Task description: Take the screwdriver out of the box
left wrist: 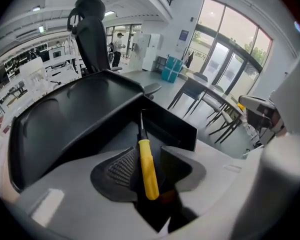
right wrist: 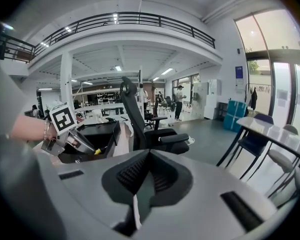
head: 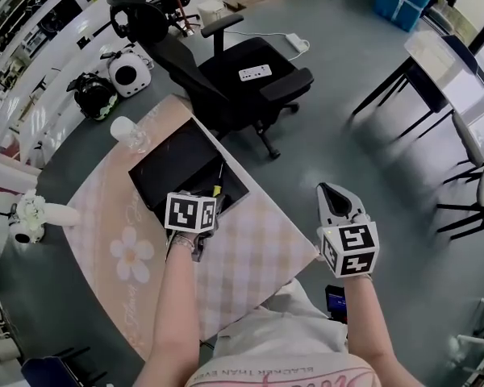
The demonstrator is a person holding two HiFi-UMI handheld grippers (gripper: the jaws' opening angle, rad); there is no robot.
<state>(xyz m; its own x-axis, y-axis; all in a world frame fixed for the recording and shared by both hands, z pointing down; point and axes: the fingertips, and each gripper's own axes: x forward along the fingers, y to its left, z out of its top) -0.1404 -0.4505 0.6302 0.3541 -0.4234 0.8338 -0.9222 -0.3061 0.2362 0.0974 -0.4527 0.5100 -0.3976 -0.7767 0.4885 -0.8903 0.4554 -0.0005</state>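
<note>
A black box (head: 230,185) lies open on the table, its lid (head: 173,161) folded back to the left. In it lies the screwdriver (head: 216,190) with a yellow handle (left wrist: 148,170) and a thin dark shaft pointing away from me. My left gripper (head: 212,201) dips into the box, and its jaws stand open on either side of the handle (left wrist: 149,153); a thin dark gap shows at the right pad (left wrist: 176,165). Off the table's right edge, over the floor, my right gripper (head: 332,190) hangs shut and empty (right wrist: 149,155). From there it sees the left gripper (right wrist: 85,146) at the box.
The box rests on a pink checked cloth (head: 254,252) with a flower print. A clear cup (head: 127,131) stands behind the lid. A black office chair (head: 242,79) is close behind the table. Desks and chairs (head: 448,71) stand at the far right.
</note>
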